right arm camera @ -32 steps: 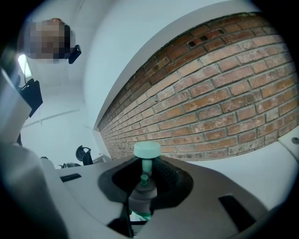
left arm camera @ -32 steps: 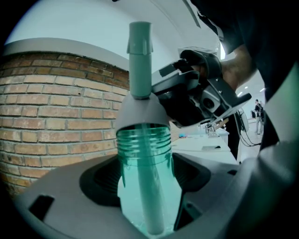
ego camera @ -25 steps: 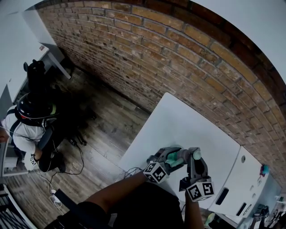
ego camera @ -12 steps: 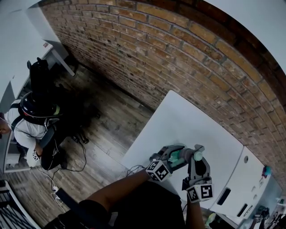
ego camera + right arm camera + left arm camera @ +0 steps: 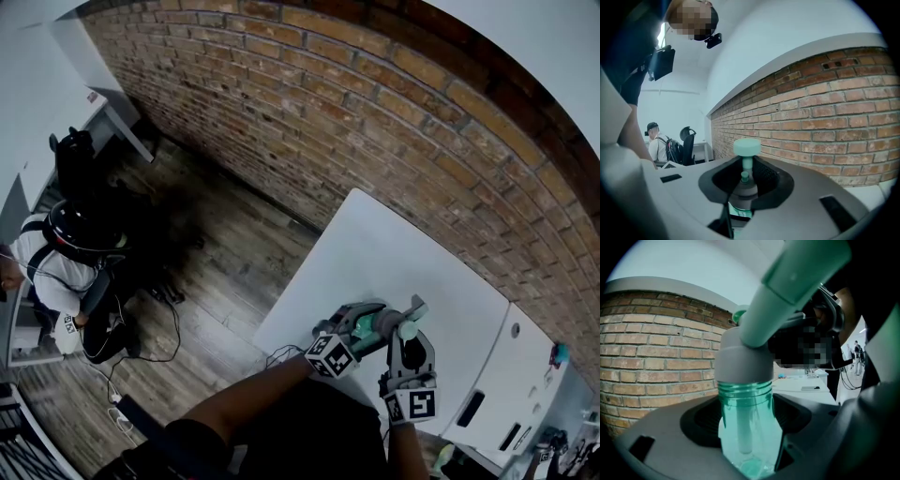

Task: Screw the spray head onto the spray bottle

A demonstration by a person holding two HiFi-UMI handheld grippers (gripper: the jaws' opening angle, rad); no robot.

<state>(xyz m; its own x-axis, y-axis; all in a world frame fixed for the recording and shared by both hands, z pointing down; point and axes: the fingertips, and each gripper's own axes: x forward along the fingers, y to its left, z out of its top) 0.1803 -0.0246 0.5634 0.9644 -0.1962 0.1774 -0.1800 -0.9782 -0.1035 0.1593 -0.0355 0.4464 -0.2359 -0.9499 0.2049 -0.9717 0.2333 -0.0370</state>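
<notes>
**Spray head on bottle, both grippers engaged**

The left gripper (image 5: 367,325) clamps the green bottle (image 5: 747,427) by its body, with the jaws spread wide around it. Just right of the bottle, the right gripper (image 5: 405,330) pinches the grey collar of the spray head (image 5: 746,180), which sits on the bottle neck. A white table (image 5: 394,253) lies below the bottle. A brick wall (image 5: 328,112) stands beyond the bottle.

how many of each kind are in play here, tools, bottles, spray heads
tools: 2 (left tool, right tool)
spray bottle: 1
spray head: 1
total: 4
</notes>
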